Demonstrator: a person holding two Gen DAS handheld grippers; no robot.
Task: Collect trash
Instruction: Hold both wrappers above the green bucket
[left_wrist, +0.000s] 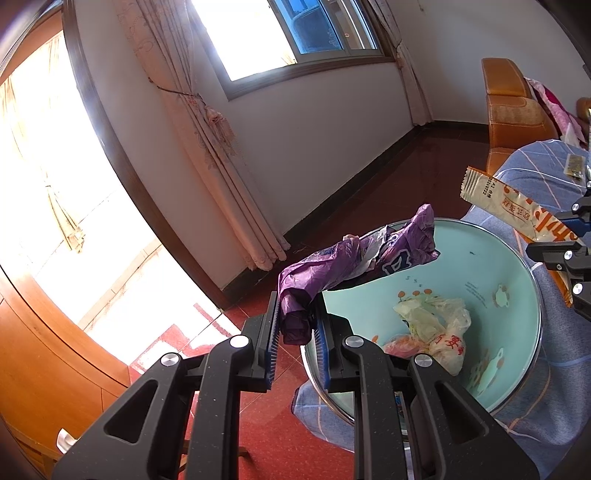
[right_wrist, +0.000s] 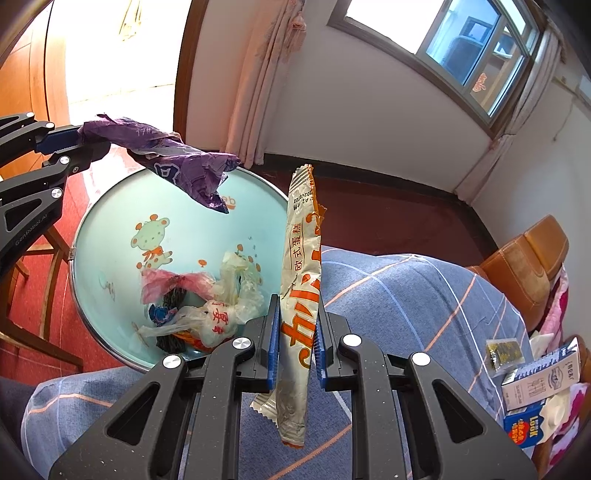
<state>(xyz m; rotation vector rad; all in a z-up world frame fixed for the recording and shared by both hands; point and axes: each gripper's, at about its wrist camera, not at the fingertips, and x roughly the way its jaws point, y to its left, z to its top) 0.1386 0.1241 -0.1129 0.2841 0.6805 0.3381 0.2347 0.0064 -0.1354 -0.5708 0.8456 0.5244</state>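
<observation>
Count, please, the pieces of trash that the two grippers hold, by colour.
Purple wrapper, in the left gripper: 1
White and orange wrapper, in the right gripper: 1
Total: 2

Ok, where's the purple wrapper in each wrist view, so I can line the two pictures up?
Left wrist view: the purple wrapper sits centre frame, clamped in the left tool and reaching up right over the bin's rim.
Right wrist view: the purple wrapper is upper left, sticking out of the left tool above the bin.
Shared landmark: the pale blue cartoon bin with bags inside.
</observation>
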